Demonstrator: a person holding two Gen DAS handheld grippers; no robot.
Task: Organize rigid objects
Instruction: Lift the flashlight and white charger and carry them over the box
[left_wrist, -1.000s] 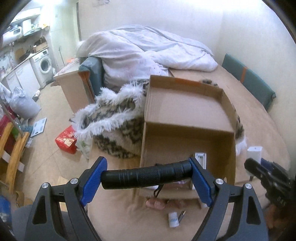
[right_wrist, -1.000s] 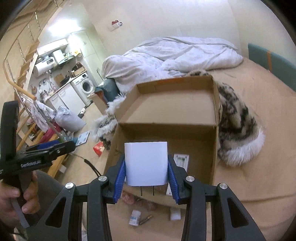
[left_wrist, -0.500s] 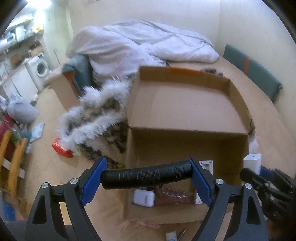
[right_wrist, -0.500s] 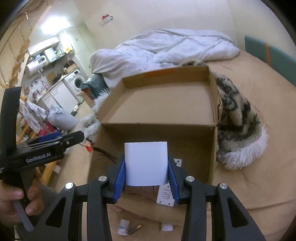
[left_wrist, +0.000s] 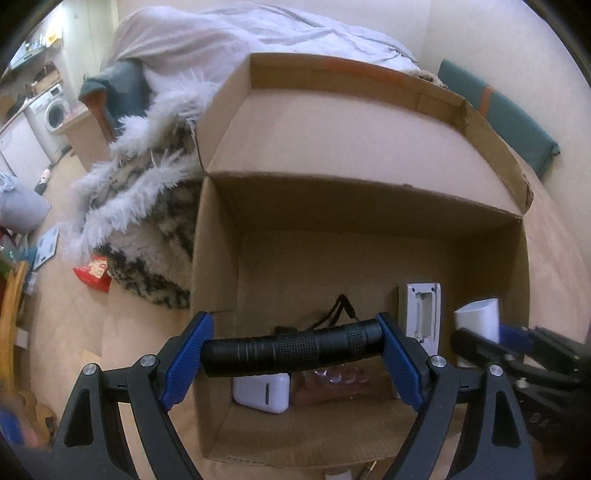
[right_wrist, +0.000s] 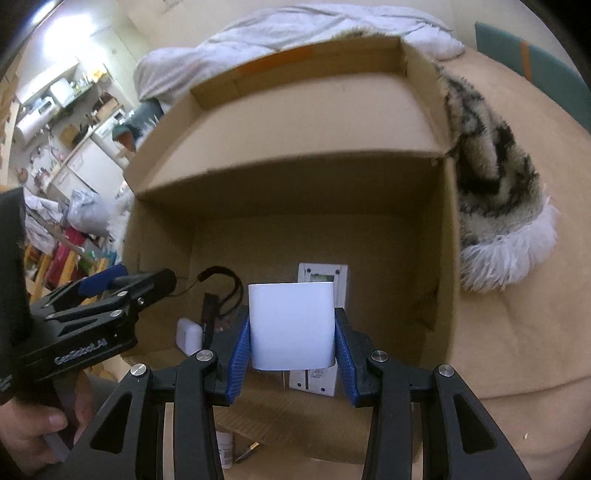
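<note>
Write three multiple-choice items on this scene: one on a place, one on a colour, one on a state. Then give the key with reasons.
1. Where does the small white case lie?
A. on the floor
B. inside the cardboard box
C. on the duvet

2. What colour is the flashlight?
A. black
B. red
C. white

3. What is the state of the right gripper?
A. open and bare
B. shut on a bottle
C. shut on the white plug

Key: B, it rests on the box's bottom; A, its barrel is black across the left gripper; C, both blue pads press the plug's sides.
</note>
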